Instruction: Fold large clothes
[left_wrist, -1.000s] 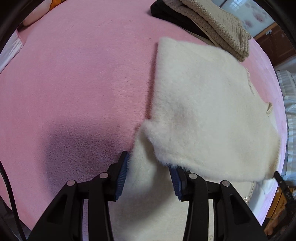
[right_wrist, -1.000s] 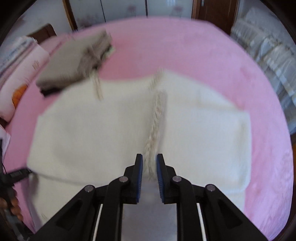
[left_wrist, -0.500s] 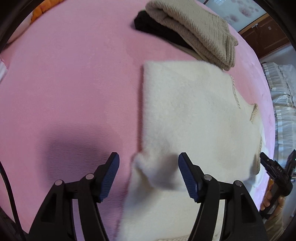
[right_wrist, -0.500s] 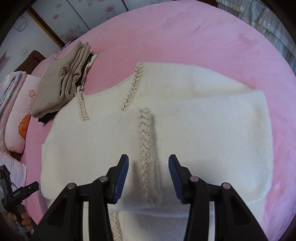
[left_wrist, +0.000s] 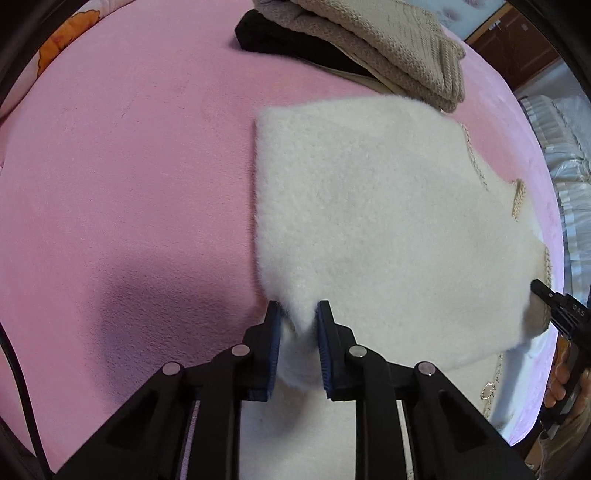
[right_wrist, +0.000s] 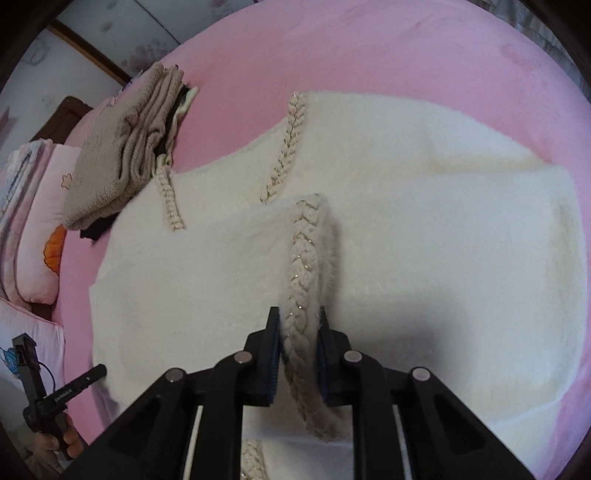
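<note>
Both pairs of fingers, apart half a second ago, now clamp the cream fleece cardigan (right_wrist: 424, 258) on the pink bed (left_wrist: 129, 166): left gripper (left_wrist: 298, 332) on a folded corner, right gripper (right_wrist: 298, 334) on braided trim (right_wrist: 303, 266), ready for the next fold.

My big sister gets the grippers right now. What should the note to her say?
Left gripper: shut on a corner of the white fluffy sweater.
Right gripper: shut on the sweater's braided trim.
The sweater lies on the pink bed, a flap already folded over its body. The folded beige knit sits on a stack at the far side.
Left to do: probably carry both held edges across to finish the fold, then release and smooth.
</note>
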